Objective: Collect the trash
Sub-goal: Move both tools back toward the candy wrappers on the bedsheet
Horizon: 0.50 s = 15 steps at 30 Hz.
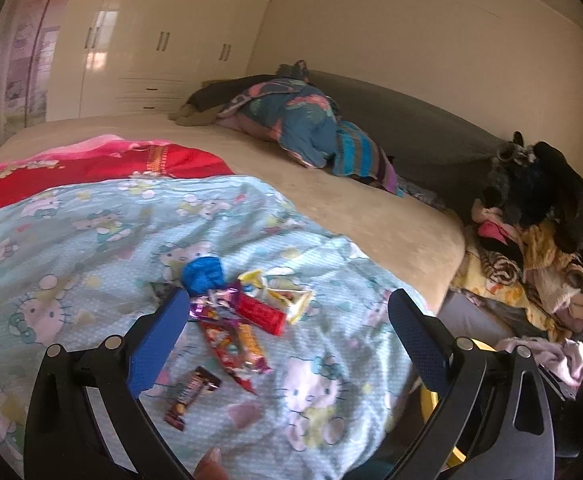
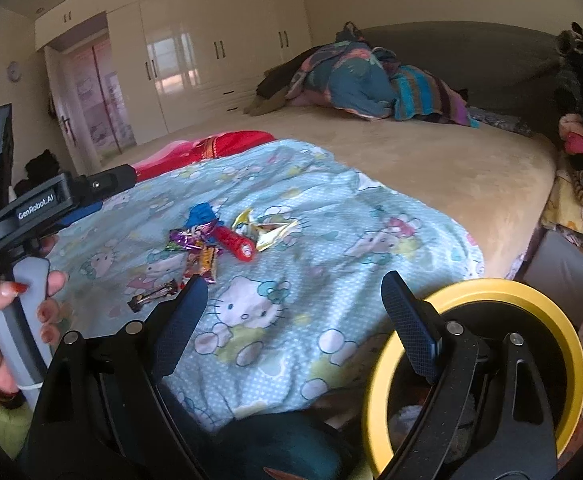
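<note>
Several wrappers lie in a cluster on a pale blue cartoon-cat blanket [image 1: 91, 232]: a crumpled blue one [image 1: 203, 274], a red tube wrapper [image 1: 261, 314], a yellow-white packet [image 1: 287, 292], a red snack packet [image 1: 231, 344] and a dark bar wrapper [image 1: 191, 396]. My left gripper [image 1: 287, 308] is open just above the cluster, holding nothing. My right gripper [image 2: 295, 292] is open and empty over the blanket, nearer than the wrappers [image 2: 211, 240]. A yellow-rimmed bin [image 2: 531, 304] stands beside the bed under the right finger.
The beige bed [image 1: 351, 200] carries a red blanket [image 1: 131, 160] and a heap of bedding [image 1: 299, 124] near the dark headboard. A pile of clothes [image 1: 539, 248] lies right of the bed. White wardrobes [image 2: 219, 48] and a door stand at the far wall.
</note>
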{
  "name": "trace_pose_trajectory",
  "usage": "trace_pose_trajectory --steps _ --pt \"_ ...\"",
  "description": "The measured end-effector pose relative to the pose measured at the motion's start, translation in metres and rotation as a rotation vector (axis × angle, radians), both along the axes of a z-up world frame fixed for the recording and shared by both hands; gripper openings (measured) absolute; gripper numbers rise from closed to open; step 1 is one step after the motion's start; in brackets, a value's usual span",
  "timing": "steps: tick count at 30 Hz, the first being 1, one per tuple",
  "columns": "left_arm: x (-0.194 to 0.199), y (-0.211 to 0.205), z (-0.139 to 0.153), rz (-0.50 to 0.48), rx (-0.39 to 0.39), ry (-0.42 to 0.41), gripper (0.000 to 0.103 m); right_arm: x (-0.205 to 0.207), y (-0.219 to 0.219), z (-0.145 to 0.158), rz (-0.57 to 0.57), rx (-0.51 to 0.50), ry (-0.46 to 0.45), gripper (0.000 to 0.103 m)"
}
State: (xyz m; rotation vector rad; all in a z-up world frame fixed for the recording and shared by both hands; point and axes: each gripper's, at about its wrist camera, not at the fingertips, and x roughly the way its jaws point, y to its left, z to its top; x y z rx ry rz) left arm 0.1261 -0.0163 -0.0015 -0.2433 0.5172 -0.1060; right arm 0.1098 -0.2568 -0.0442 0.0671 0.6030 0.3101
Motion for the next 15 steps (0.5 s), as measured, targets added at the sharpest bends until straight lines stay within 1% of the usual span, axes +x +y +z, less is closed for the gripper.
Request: trace_pose_trajectory --steps 8,15 --pt "0.006 0.042 -0.01 0.108 -0.021 0.024 0.097 0.02 0.024 -0.007 0.043 0.014 0.03 0.08" --pt "0.011 0.08 -0.025 0.197 -0.038 0.059 0.097 0.041 0.042 -0.016 0.078 0.029 0.072 0.08"
